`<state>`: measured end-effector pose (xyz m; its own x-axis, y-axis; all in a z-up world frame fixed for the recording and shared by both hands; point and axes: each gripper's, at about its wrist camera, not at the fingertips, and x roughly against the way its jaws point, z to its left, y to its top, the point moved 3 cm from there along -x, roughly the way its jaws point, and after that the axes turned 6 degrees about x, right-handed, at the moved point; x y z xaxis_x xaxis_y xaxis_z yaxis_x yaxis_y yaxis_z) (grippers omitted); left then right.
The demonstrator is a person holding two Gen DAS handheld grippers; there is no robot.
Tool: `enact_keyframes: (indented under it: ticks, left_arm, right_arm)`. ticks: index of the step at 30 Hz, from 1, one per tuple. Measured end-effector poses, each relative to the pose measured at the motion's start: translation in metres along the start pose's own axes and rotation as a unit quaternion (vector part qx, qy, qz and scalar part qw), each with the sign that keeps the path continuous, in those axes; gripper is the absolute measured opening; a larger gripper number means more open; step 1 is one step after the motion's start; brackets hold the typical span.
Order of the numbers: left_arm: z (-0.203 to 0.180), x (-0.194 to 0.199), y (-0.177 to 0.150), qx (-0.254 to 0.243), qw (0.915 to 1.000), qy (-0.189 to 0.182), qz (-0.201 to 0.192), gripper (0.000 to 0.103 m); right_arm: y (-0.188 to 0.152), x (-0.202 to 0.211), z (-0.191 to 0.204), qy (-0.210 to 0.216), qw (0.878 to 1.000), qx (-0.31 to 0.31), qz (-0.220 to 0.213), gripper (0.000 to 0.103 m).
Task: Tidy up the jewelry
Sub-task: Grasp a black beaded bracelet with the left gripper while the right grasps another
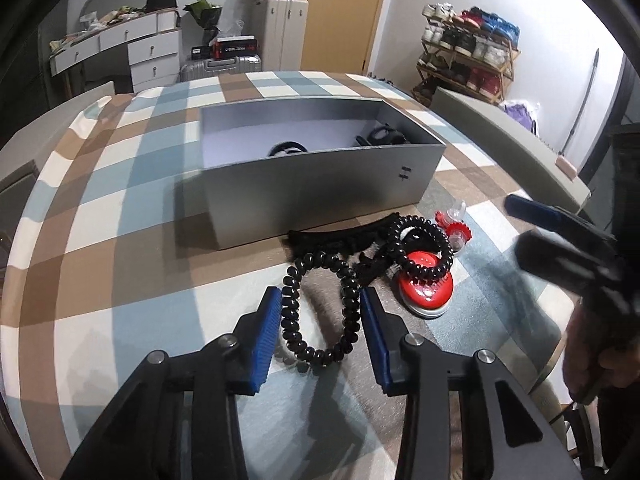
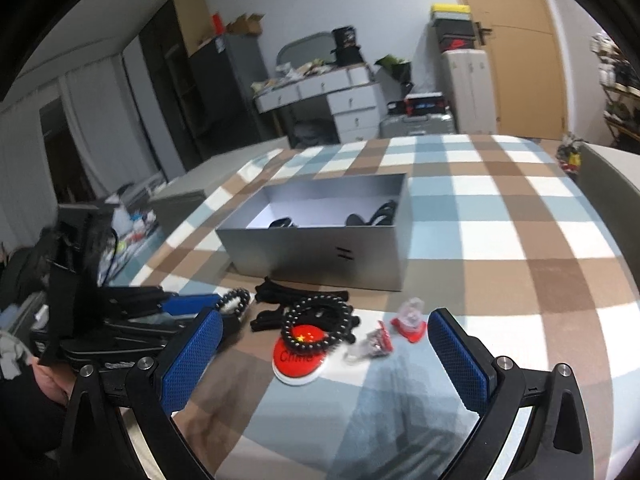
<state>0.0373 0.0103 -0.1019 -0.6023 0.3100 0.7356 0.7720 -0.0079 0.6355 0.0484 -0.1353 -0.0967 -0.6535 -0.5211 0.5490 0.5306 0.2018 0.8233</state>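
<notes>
A grey open box (image 1: 320,184) stands on the checked tablecloth and holds a few dark items (image 1: 286,148); it also shows in the right wrist view (image 2: 320,248). In front of it lies a pile: a black bead bracelet (image 1: 316,312), a second black bracelet (image 1: 424,248) on a red round badge (image 1: 428,292), a black hair clip (image 1: 340,236) and small red-and-clear pieces (image 1: 456,224). My left gripper (image 1: 322,304) is open, its pads on either side of the near bracelet. My right gripper (image 2: 326,334) is open and empty, above the badge (image 2: 298,360) and the bracelet on it (image 2: 320,322).
The table (image 2: 520,240) carries a blue, brown and white checked cloth. A chair back (image 1: 512,148) stands at the table's right side. Drawers, suitcases and a shoe rack (image 1: 468,52) stand behind.
</notes>
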Motion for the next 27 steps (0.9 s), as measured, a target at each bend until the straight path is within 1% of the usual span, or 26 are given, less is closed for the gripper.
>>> enact_keyframes:
  ticks: [3,6,10,15,17,22,27]
  left_arm:
    - [0.004,0.006,-0.001,0.007,0.9999,0.001,-0.009,0.034]
    - [0.008,0.01,-0.001,0.014,0.9998,0.002,-0.014,0.034]
    - [0.014,0.014,-0.001,0.023,0.9995,0.001,-0.022,0.034]
    - [0.02,0.016,-0.002,0.033,0.9991,0.001,-0.028,0.033]
    - [0.023,0.018,-0.002,0.035,0.9989,0.001,-0.03,0.033]
    - [0.026,0.022,-0.003,0.039,0.9986,-0.002,-0.036,0.033]
    - [0.027,0.023,-0.004,0.04,0.9985,0.001,-0.037,0.033]
  right_arm:
    - [0.002,-0.017,0.008,-0.01,0.999,0.037,0.024,0.103]
    - [0.003,-0.029,0.011,-0.009,0.998,0.053,0.04,0.102]
    - [0.006,-0.035,0.016,-0.01,0.996,0.073,0.046,0.098]
    - [0.008,-0.045,0.017,-0.018,0.995,0.083,0.06,0.098]
    - [0.008,-0.048,0.016,-0.013,0.995,0.082,0.064,0.094]
    - [0.005,-0.057,0.016,-0.011,0.992,0.087,0.087,0.078]
    - [0.003,-0.062,0.023,-0.028,0.989,0.109,0.099,0.076]
